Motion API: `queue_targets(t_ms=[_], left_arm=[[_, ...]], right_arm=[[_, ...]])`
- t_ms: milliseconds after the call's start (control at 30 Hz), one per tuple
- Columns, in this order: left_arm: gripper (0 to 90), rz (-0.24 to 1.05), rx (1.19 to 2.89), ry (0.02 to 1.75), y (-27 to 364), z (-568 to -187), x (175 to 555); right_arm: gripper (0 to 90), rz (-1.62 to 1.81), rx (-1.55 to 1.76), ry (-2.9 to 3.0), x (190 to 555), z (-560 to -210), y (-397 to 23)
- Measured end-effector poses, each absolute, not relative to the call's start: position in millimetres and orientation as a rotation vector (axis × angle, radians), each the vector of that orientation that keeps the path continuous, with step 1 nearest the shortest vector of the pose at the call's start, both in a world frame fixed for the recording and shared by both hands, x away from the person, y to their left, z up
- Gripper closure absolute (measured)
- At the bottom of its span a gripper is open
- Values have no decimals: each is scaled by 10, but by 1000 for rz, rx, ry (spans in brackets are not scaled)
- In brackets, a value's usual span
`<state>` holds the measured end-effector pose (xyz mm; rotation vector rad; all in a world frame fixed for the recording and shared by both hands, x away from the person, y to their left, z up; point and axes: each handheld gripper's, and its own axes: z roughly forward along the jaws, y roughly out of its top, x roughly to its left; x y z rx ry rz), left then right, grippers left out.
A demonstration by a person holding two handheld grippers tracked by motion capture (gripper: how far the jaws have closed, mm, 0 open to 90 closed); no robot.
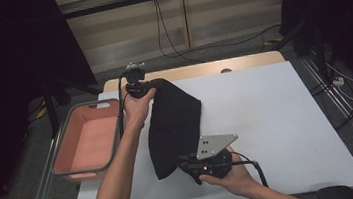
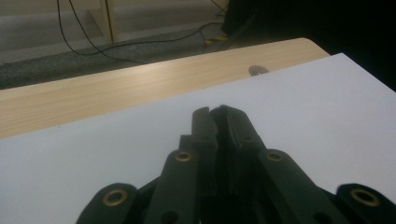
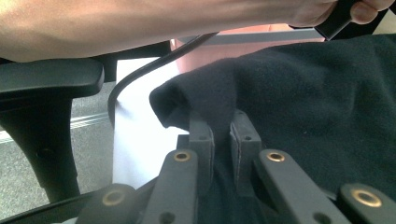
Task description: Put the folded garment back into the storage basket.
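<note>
A black fleece-like cloth (image 1: 175,125) lies folded lengthwise on the white counter (image 1: 277,118), running from its far left edge toward the near middle, both ends lifted slightly.

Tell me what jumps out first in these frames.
A black cloth stretched across the white table, pinched at each end: left hand-held gripper at the far corner, right hand-held gripper at the near one. A pink bin with a grey rim sits at the table's left edge.
</note>
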<state>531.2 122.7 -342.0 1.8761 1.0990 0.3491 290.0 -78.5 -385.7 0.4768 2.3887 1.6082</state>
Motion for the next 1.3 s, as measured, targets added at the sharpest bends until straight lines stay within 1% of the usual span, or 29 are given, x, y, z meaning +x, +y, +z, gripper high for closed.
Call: queue_targets(t_ms=[233, 500, 733, 1100, 1300], left_arm=[[831, 361, 1882, 1082, 1306, -3336, 5291], [830, 380, 1856, 1085, 1456, -3203, 5294], [830, 389, 1838, 1101, 1574, -3117, 5297], [830, 418, 1824, 1100, 1695, -3008, 5283], [830, 444, 1812, 1105, 1842, -2940, 5223]], right_arm=[[826, 1625, 478, 2387, 2924, -3812, -735], [825, 1649, 437, 2384, 2949, -3720, -579], [825, 1673, 425, 2365, 2987, -3642, -526], [825, 1727, 407, 2336, 3019, -3587, -399], [825, 1751, 390, 2334, 3046, -3574, -305]])
